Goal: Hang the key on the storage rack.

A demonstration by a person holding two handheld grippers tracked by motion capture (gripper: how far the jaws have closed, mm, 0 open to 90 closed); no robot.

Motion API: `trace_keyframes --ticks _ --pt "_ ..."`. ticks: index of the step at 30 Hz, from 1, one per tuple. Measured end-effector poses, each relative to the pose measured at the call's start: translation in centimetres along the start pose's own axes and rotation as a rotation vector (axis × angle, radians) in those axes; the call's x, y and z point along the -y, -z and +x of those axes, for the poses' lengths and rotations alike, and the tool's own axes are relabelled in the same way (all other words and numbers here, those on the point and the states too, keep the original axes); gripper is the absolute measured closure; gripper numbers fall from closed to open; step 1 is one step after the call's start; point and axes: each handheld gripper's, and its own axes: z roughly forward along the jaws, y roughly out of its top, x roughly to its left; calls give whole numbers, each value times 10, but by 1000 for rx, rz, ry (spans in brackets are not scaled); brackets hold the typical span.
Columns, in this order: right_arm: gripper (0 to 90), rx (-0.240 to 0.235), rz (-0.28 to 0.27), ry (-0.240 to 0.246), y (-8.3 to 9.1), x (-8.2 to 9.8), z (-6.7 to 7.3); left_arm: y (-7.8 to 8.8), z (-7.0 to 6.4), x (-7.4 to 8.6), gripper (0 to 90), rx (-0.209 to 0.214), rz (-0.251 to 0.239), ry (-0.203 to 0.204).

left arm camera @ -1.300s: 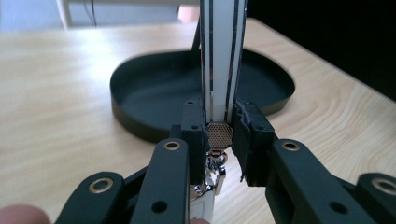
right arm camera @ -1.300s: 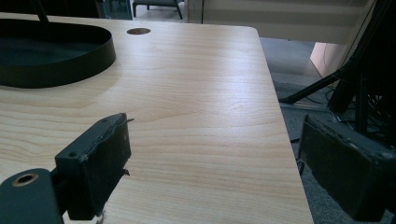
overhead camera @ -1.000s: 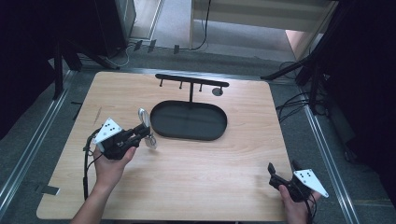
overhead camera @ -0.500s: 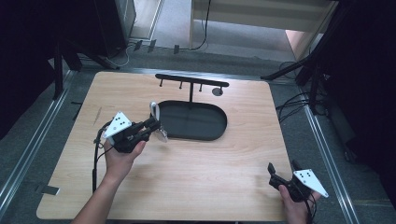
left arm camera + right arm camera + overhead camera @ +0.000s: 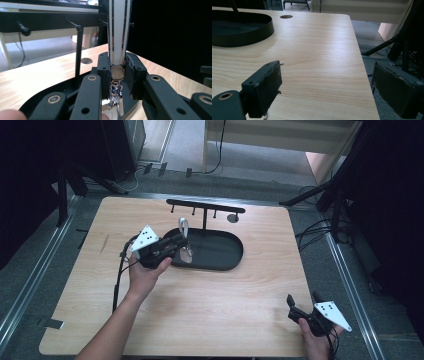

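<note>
1. Grips a white strap (image 5: 184,226) in the left gripper (image 5: 180,245), jaws closed narrow on its lower end just above the gold mesh patch; seen close in the left gripper view, with the strap (image 5: 117,32) rising upright out of the left gripper (image 5: 117,67).
2. Dangles a metal clasp and ring (image 5: 186,255) below the jaws, over the near-left part of the black oval tray (image 5: 225,262); cannot tell whether the ring (image 5: 115,92) touches the tray floor.
3. Faces the black rack (image 5: 205,206) at the back of the tray, its pegs (image 5: 78,27) bare and apart from the strap.
4. Rests the right gripper (image 5: 303,299) at the table's (image 5: 200,310) near-right corner, well apart from the tray; jaws wide and holding nothing, as shown in the right gripper view (image 5: 329,82).
5. Looks like a carry toward a peg, with the hanging not yet done.
6. Risks a miss at the peg: grip low on the strap, loop end tall and free to sway or fold.
7. Risks a slip as well: thin, smooth strap held by its end only, with the clasp's weight pulling down.
8. Could snag the ring on the tray rim or knock the slim rack post on a hasty forward swing.
</note>
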Motion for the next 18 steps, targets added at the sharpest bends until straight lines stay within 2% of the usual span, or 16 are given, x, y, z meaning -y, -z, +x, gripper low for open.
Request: trace_keyframes --ticks 3,8,12,18 --pt "96 1 2 1 0 0 0 -9 4 0 754 19 25 -12" --pt "97 2 4 5 0 0 1 -20 8 0 754 27 45 -19" --pt "97 4 7 3 0 0 1 -32 16 2 754 48 48 6" --pt "97 4 7 3 0 0 1 -42 25 3 754 49 49 35"
